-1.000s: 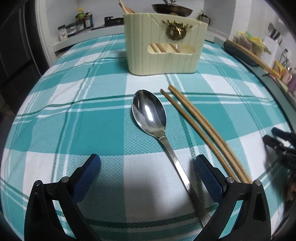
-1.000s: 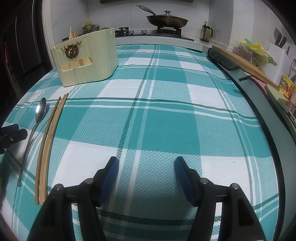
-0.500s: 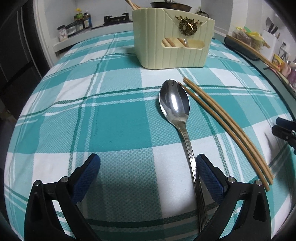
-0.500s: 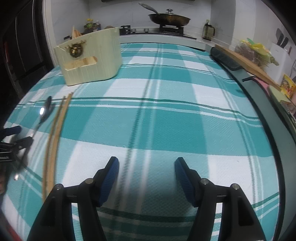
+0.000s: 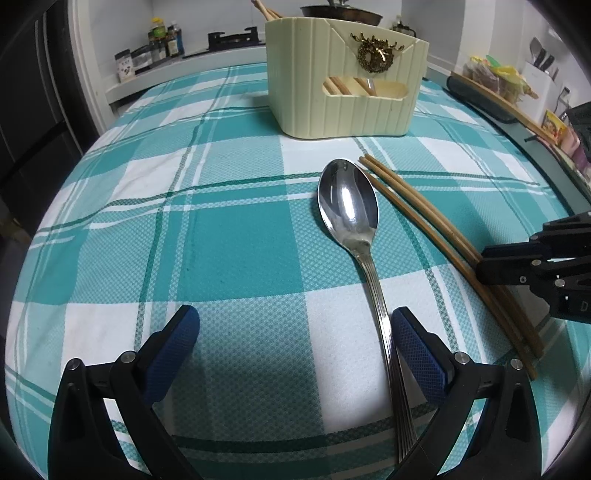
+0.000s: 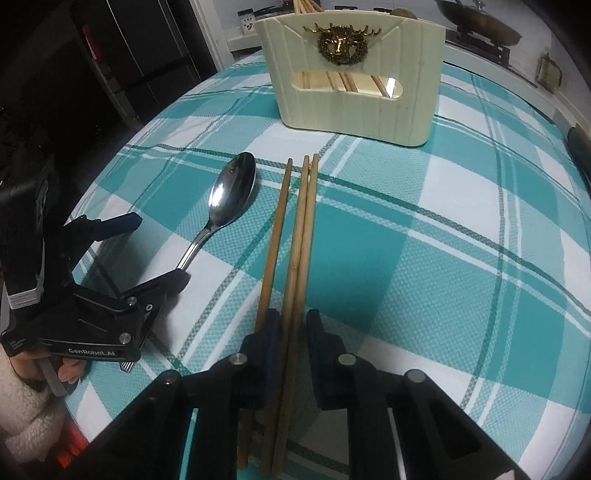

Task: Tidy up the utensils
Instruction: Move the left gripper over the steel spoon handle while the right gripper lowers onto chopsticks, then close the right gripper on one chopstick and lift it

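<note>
A steel spoon lies on the checked cloth, handle toward me, next to three wooden chopsticks. My left gripper is open, its right pad beside the spoon handle. In the right wrist view my right gripper has its jaws nearly closed around two chopsticks; a third chopstick lies just outside the left pad. The spoon and left gripper show at the left. The cream utensil holder stands behind, with chopsticks in it.
The holder stands at the far side of the cloth. A counter with bottles and a stove with a pan lie beyond. A board and packets lie at the right edge.
My right gripper swung left to the chopsticks and narrowed around two of them. My left gripper stayed open and shifted slightly by the spoon handle.
</note>
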